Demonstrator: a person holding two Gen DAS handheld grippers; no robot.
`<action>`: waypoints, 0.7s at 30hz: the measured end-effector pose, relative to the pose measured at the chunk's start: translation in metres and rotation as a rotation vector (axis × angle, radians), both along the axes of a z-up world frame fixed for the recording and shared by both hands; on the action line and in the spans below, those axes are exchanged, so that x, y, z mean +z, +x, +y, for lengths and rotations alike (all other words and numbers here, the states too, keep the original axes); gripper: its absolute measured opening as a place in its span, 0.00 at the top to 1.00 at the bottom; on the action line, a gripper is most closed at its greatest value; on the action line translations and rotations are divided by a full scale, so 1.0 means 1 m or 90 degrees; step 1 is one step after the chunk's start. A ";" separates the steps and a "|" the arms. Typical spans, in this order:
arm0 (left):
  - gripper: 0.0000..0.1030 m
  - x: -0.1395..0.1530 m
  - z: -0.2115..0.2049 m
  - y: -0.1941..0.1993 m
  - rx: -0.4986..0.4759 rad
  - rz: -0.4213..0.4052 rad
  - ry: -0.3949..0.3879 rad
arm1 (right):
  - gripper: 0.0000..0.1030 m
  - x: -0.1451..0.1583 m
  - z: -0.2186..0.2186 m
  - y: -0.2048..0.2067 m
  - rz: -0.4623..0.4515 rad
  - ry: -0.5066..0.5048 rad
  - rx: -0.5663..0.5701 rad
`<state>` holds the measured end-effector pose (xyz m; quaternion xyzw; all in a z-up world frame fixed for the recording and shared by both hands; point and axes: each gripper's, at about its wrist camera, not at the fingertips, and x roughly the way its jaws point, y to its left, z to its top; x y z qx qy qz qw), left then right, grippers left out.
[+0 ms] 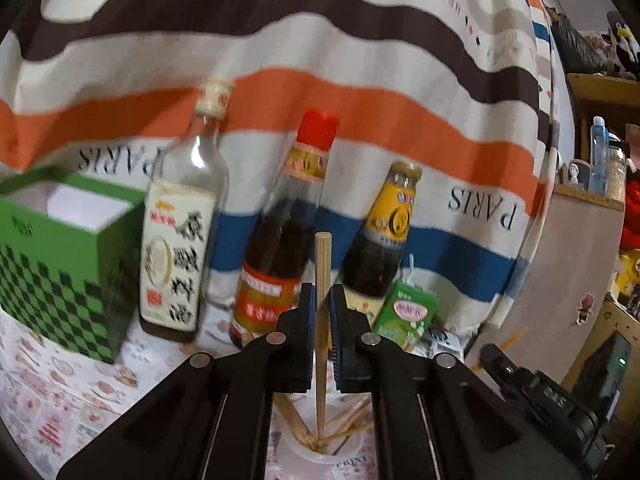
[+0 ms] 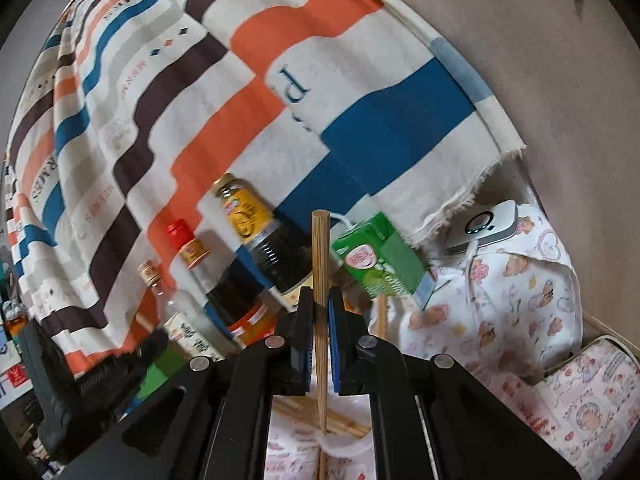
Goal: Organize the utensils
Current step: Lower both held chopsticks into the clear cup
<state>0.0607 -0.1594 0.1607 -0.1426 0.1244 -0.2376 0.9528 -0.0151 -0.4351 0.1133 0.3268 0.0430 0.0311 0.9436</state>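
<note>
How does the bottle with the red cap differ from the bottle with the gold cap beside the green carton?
The red-capped bottle is taller with a long neck; the gold-capped bottle is shorter and squatter. The red-capped bottle carries an orange label low on its body, while the gold-capped bottle has a yellow label around its neck and shoulder. The gold-capped bottle stands next to the green carton; the red-capped bottle stands farther from it. Both hold dark liquid.

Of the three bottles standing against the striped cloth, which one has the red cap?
The middle bottle, dark sauce with an orange label band. The clear bottle to its left has a cream cap; the yellow-labelled bottle to its right has a gold one.
</note>
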 end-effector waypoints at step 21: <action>0.94 -0.070 -0.004 0.026 0.031 0.083 -0.004 | 0.92 -0.061 0.016 0.050 0.140 -0.047 0.029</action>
